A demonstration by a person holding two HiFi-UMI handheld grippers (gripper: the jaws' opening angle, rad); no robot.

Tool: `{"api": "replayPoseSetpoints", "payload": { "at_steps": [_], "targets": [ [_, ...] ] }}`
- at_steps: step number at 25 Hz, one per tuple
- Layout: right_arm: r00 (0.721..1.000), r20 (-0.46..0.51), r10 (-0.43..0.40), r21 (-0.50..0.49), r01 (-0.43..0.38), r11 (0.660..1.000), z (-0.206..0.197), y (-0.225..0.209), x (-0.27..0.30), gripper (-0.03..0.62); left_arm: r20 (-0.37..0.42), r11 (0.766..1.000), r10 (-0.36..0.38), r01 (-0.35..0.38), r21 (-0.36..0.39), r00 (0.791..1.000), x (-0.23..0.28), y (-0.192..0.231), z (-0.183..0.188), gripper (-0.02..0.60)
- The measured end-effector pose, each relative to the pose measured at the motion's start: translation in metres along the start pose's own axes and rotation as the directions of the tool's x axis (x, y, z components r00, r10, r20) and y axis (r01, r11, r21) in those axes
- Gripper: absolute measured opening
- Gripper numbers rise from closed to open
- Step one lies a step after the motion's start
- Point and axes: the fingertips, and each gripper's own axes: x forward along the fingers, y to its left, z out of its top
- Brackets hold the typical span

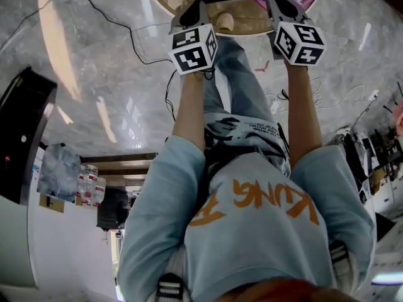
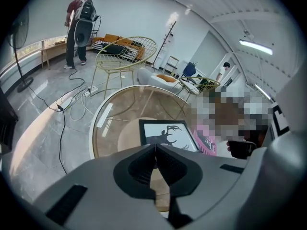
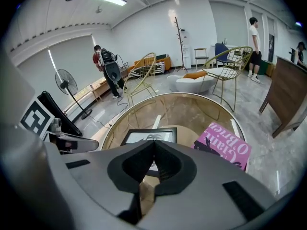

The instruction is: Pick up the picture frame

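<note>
Both empty: left tongs [image 2: 155,148] and right tongs [image 3: 154,145] are fully closed, ribbed dark pads pressed together with nothing between, side by side over the near edge of the counter [image 2: 98,123]. The picture frame [image 2: 168,135] lies flat and face up just ahead, roughly between the two. It has a thin black rectangular border and a white print with a dark antlered silhouette. My read: light, stiff, probably glazed, so a slick face and fragile corners. Lying flat on smooth glass leaves no gap underneath. I'd take it by the black border on opposite sides, one tongs each, never on the face, and both need to open first. The pink book [image 3: 223,147] sits just to its right, glossy cover, touching or nearly, can't tell, so that side is tight. The counter is a round, amber-tinted glass top with a pale rim and a wood-coloured base showing through. Further out are a gold wire chair [image 2: 125,56], a polished grey stone floor with loose cables, and a coat stand [image 3: 180,37].
</note>
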Motion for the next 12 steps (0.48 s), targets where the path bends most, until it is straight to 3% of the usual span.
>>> {"api": "replayPoseSetpoints", "payload": {
  "at_steps": [7,12],
  "targets": [
    [0.998,-0.043,-0.036,-0.016,0.035,0.999,-0.012,-0.023,0.036,0.0,-0.011,1.0,0.0,-0.001,-0.01,1.0,0.034,0.013,-0.006,0.021],
    [0.996,-0.078,-0.045,-0.015,0.044,0.999,-0.018,-0.037,0.058,0.063,-0.006,0.999,-0.026,0.026,-0.021,1.0,0.054,0.015,-0.003,0.023]
  ]
}}
